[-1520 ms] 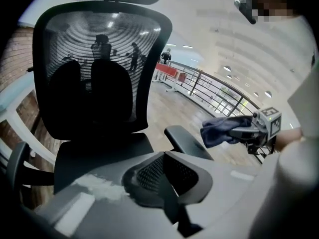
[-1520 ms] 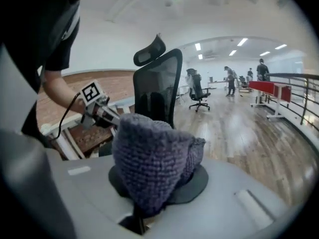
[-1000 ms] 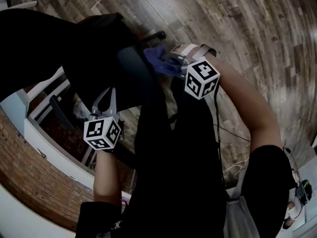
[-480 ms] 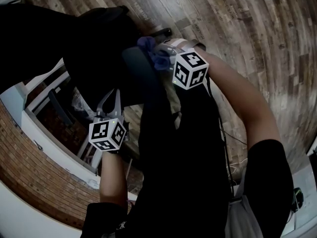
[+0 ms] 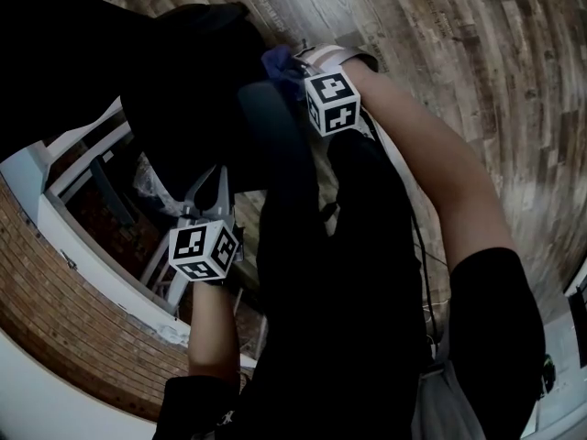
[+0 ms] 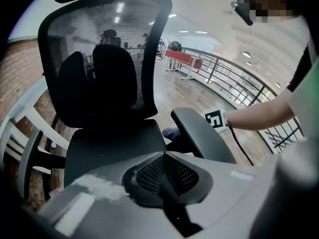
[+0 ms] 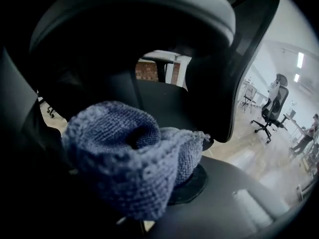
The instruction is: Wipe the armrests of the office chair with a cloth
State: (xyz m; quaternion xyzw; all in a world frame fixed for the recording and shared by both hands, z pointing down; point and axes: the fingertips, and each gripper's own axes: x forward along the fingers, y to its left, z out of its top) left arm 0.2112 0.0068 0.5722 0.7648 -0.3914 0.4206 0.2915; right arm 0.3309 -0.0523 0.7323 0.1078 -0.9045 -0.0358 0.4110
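Note:
A black office chair [image 6: 114,148] with a mesh back fills the left gripper view. Its dark padded armrest [image 5: 275,145] runs up the middle of the head view. My right gripper [image 5: 295,68] is shut on a bunched blue knitted cloth [image 5: 275,60] at the armrest's far end, close to the chair back. In the right gripper view the cloth [image 7: 124,153] sits under the armrest pad [image 7: 134,14] and hides the jaws. My left gripper [image 5: 207,186] hangs shut and empty over the seat, apart from the armrest [image 6: 202,136]. The cloth [image 6: 172,132] peeks out beside that armrest.
Wooden floor [image 5: 477,71] lies to the right. A brick wall [image 5: 55,291] and white frame [image 5: 83,168] stand at the left. The chair's other armrest [image 6: 27,158] is on the far side. A metal railing [image 6: 239,83] and another chair [image 7: 273,106] are beyond.
My right gripper has slid the cloth along the armrest, away from me toward the chair back. The left gripper has stayed about where it was, still shut.

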